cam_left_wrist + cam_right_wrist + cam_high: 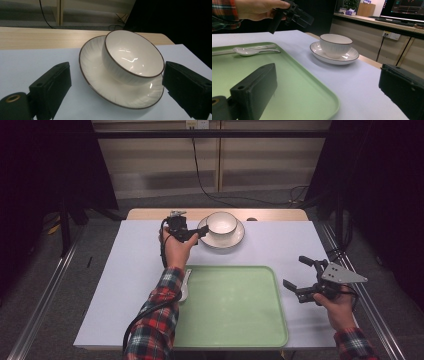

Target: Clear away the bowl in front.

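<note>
A white bowl [221, 223] with a thin dark brown rim stands upright and empty in the middle of a matching white saucer [236, 240], which also carries a dark line around its edge. Fine ribbed lines run down the bowl's [132, 58] outer wall and fan out across the saucer's [91, 67] flat. The glazed inside of the bowl catches bright reflections. The pair rests on the pale tabletop near its far edge, just in front of the bare wooden strip, and well apart from the green tray. In the right gripper view the bowl [335, 45] sits squarely on the saucer [348, 58], not tilted.
</note>
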A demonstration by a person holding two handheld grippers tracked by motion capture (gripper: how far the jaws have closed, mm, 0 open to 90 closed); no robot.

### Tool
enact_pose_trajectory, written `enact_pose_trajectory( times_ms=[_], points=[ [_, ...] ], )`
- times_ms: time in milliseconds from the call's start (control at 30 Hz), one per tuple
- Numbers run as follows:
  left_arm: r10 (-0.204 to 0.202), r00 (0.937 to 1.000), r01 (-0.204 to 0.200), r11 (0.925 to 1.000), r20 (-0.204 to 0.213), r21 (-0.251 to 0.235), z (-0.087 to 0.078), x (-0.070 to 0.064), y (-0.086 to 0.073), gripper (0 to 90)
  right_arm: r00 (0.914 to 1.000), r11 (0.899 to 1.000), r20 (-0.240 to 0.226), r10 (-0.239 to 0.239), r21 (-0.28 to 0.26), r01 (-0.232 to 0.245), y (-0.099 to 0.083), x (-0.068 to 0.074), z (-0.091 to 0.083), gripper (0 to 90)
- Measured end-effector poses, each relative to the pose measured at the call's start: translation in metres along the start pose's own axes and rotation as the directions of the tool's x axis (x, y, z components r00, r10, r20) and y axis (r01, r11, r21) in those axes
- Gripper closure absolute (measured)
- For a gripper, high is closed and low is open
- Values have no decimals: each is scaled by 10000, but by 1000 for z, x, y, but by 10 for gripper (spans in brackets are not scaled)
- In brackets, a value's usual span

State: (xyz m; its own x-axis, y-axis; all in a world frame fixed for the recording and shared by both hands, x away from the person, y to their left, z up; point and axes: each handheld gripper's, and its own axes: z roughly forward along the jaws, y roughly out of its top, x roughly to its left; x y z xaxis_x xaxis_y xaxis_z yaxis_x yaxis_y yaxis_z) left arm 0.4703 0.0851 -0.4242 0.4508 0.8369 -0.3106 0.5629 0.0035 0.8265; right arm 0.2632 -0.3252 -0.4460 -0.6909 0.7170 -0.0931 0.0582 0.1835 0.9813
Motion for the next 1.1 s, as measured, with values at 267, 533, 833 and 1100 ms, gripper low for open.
enact_pose_trajectory(
  times_ms=[267, 533, 833, 1100],
  points=[
    [-143, 9997, 138, 9996, -196, -248, 14, 1, 8, 50, 10000, 10000, -9, -54, -70, 54, 0, -1, 0, 11],
    [-205, 9989, 195, 9995, -418, -234, 27, 3, 13, 23, 10000, 10000, 17, 36, -53, -36, 0, -1, 0, 11],
    [-418, 9978, 412, 9991, -522, -137, 44, 1, 12, 27, 10000, 10000, 30, 33, -54, -33, 0, -1, 0, 11],
    [-492, 9966, 503, 9986, -660, 153, 61, 2, 8, 84, 10000, 10000, -68, 28, -67, -28, 0, -2, 0, 11]
  ],
)
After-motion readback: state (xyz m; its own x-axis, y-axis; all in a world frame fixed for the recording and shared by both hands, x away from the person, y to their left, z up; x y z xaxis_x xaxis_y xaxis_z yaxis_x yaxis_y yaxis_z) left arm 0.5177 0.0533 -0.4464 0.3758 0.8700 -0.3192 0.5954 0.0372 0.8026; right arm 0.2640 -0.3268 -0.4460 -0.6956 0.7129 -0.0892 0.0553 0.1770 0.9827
